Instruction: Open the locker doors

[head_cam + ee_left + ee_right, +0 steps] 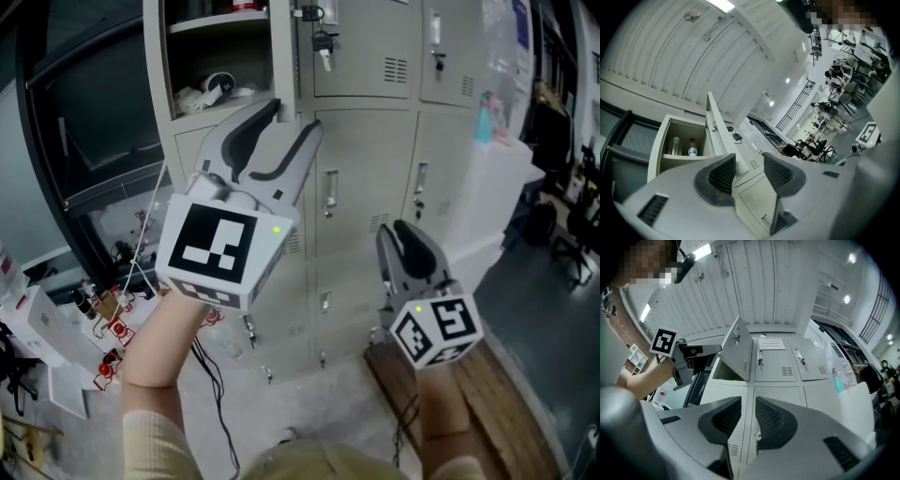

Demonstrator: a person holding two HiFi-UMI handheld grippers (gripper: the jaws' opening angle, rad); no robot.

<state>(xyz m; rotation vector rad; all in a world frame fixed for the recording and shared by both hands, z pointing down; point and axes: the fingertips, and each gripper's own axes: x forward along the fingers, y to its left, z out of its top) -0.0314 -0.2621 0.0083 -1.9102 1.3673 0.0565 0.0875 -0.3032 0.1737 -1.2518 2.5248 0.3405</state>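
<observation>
One door of the locker bank [366, 141] is already open: the top-left door [737, 348] stands swung out at the bank's top left corner, showing a shelf with bottles [692, 148] inside. The other doors I can see are shut, so the job looks only begun.

The left gripper [292, 120] is held up in front of the bank's left column, just under the open compartment. Its jaws stand wide with nothing between them. The right gripper [401, 234] hangs lower, before the middle row, with its jaws at a narrow gap and also empty. Its own view looks along the seam between two shut doors.

The next move is probably a middle-row door. Its handle [330, 192] sits at the door's left edge, so a jaw has to hook or pinch that small latch and pull outward. A door above has keys [323, 47] hanging in its lock and may need turning first.

The open door juts into the left gripper's space. A white cabinet [502, 187] crowds the bank's right edge, and a wooden board [487, 394] lies on the floor below.
</observation>
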